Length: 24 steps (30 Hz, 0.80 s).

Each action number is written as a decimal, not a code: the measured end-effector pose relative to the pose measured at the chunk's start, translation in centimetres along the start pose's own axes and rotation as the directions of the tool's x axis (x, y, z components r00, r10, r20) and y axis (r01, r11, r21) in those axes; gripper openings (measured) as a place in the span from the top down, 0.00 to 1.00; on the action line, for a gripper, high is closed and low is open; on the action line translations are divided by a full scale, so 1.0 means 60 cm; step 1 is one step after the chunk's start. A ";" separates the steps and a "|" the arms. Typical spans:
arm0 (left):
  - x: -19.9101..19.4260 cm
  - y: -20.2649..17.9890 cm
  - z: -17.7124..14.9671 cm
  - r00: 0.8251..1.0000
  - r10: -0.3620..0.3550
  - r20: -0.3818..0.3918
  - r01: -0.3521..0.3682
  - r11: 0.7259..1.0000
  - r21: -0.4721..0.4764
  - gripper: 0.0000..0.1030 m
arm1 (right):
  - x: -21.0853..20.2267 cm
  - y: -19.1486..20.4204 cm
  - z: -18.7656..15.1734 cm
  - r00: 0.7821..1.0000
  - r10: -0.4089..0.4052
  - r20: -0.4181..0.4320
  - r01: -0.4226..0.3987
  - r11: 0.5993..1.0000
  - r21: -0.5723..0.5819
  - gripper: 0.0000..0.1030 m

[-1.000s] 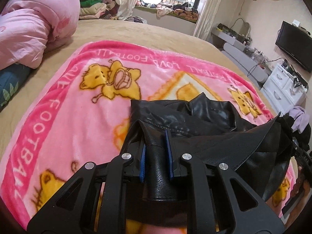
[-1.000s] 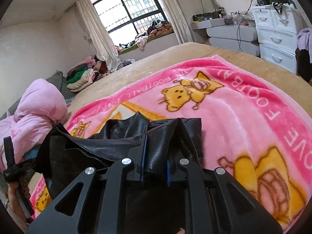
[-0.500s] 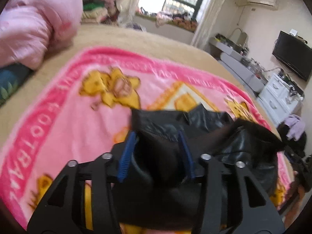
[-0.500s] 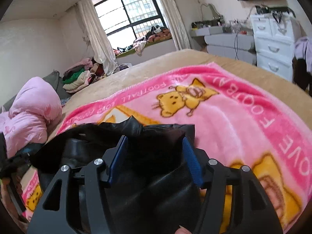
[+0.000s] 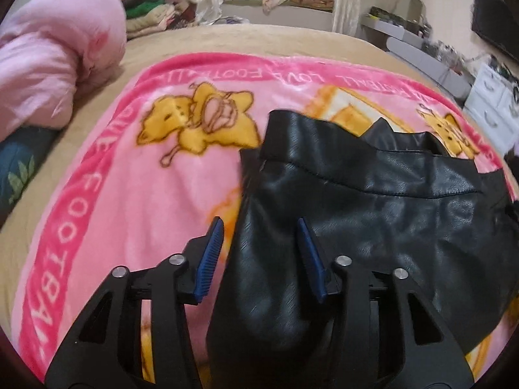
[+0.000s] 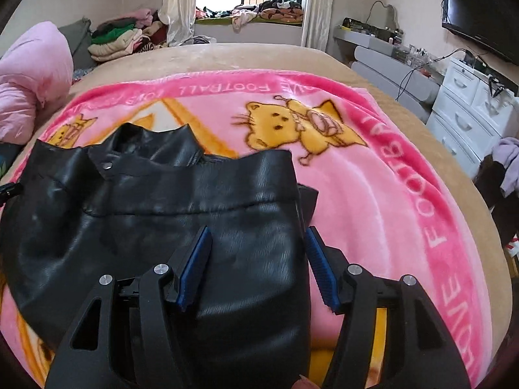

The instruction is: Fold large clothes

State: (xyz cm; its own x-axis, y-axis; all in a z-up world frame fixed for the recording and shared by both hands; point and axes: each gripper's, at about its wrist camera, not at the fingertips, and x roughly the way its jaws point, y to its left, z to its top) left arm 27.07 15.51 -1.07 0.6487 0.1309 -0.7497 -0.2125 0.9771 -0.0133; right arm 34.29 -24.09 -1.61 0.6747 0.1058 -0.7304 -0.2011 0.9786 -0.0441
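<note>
Now the jacket (image 5: pixel 373 214) lies folded on the blanket's (image 5: pixel 129 194) near side, and both the left gripper (image 5: pixel 261 253) and right gripper (image 6: pixel 256 262), jaws lately narrowing yet spread and pinching nothing, straddle its near corners, apparently having dropped the fold.

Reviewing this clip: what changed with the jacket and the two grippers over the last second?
Both let go. The left hand-held gripper and right hand-held gripper, each clamped on a fold of the black leather jacket before, now stand open, having opened wider, then partly closed; leather lies loose between the pads. The jacket has dropped flat, folded over. The pink blanket stayed put.
</note>
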 end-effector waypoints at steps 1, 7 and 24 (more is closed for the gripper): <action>0.000 -0.005 0.001 1.000 0.019 0.006 -0.019 1.000 0.015 0.81 | 0.004 -0.002 0.001 1.000 -0.004 0.000 0.004 1.000 0.000 0.71; -0.050 0.011 0.034 0.991 0.041 0.127 -0.039 0.999 -0.019 0.97 | -0.059 -0.031 0.026 0.988 0.026 0.149 -0.039 0.996 0.084 0.94; 0.035 0.019 0.063 0.987 0.143 0.075 -0.142 0.990 -0.025 1.00 | 0.049 -0.057 0.054 0.997 0.004 0.083 -0.022 0.976 0.215 0.94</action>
State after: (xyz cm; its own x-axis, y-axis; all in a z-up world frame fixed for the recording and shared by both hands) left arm 30.93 17.52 -0.16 0.6648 0.2816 -0.6919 -0.3206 0.9441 0.0762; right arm 39.29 -26.58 -1.40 0.7308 0.1237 -0.6712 -0.0582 0.9912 0.1192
